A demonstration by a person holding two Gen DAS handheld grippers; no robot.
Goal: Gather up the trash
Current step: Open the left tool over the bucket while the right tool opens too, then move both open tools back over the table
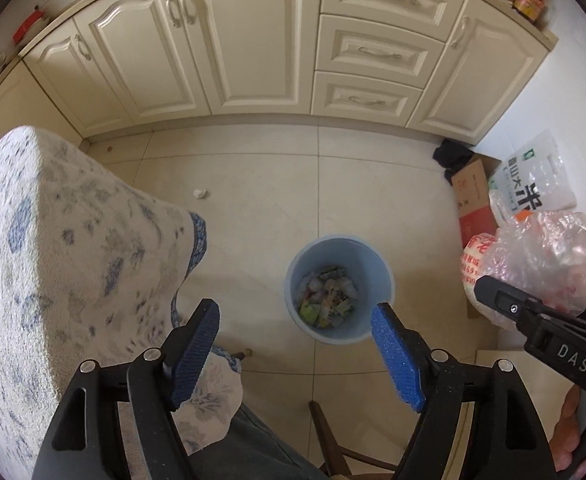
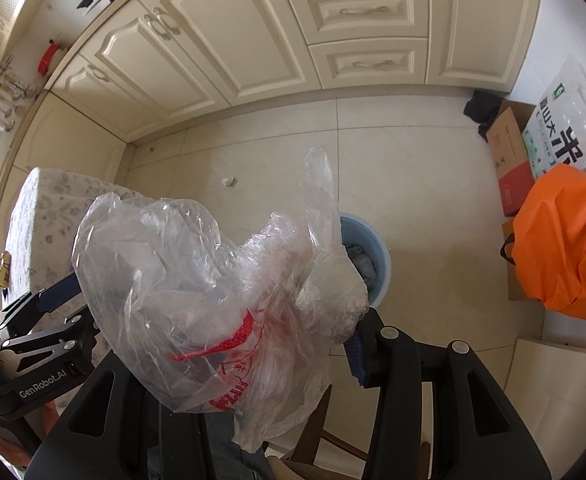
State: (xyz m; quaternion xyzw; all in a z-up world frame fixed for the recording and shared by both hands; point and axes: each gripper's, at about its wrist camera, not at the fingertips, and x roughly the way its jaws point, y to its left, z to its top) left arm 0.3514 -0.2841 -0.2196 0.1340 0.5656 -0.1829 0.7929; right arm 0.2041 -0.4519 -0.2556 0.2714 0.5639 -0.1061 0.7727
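bin (image 1: 339, 288): blue, on the floor tiles in front of the cabinets (image 1: 253, 40); wrappers and paper already cover its bottom, roughly a third full by my read.
left gripper (image 1: 295, 354): jaws wide apart, nothing between them, pointing steeply down with the bin just beyond the tips. Looks like its load is already in.
right gripper (image 2: 253, 344): clamped on a crumpled clear bag (image 2: 221, 288) with red print; left pad is hidden behind the plastic, so the grip is judged from the bag standing up between the jaws.
bag position: in the air, near the bin but not over the opening; in the left view it sits off to the right of the bin.
done: bin partly filled.
left: drop the bag in; one small white scrap (image 1: 200, 193) lies on the floor between cabinets and bin, well apart from both grippers.
not trash, probably: orange sack (image 2: 565, 240), box (image 2: 509, 156), rice bag (image 2: 561, 120) by the wall.
table: cloth-covered corner (image 1: 53, 240) beside the left gripper; top not visible, can't tell if more trash is there.
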